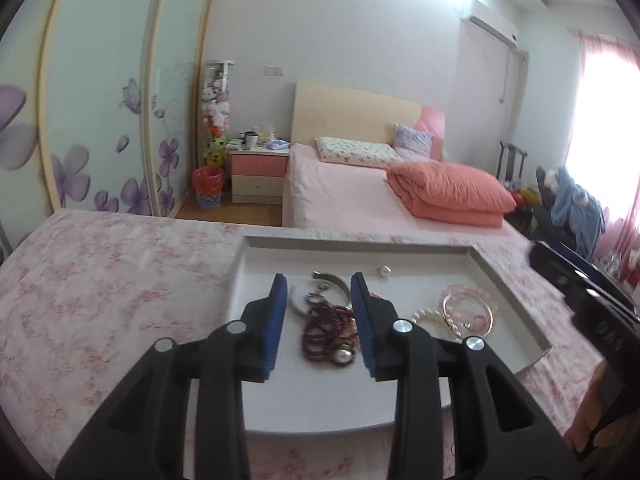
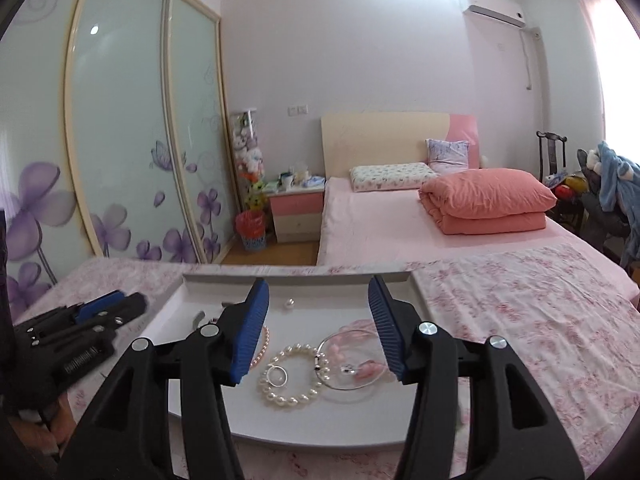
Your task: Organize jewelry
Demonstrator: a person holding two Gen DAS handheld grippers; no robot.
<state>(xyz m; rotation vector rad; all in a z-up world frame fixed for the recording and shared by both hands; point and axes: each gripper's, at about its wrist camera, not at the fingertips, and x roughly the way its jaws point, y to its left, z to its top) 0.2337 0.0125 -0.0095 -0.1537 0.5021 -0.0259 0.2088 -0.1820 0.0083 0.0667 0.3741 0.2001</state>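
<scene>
A white tray (image 1: pixel 256 264) holds the jewelry on a pink floral cloth. My left gripper (image 1: pixel 319 280) is open above a dark red bead string (image 1: pixel 326 330) and a silver bangle (image 1: pixel 334 278). A pearl bracelet (image 1: pixel 434 322) and a pink bangle (image 1: pixel 468 304) lie to its right. My right gripper (image 2: pixel 318 292) is open over the tray (image 2: pixel 192 396), above the pearl bracelet (image 2: pixel 294 376), a small ring (image 2: pixel 277 376) inside it, and a thin silver hoop (image 2: pixel 352 360) with pink beads. A loose pearl (image 2: pixel 289 303) lies farther back.
The tray lies on a table with a pink floral cloth (image 1: pixel 100 288). Behind it are a pink bed (image 1: pixel 352 196) with a folded orange quilt (image 1: pixel 448 192), a nightstand (image 1: pixel 258 172), a red bin (image 1: pixel 208 188) and sliding wardrobe doors (image 1: pixel 108 100).
</scene>
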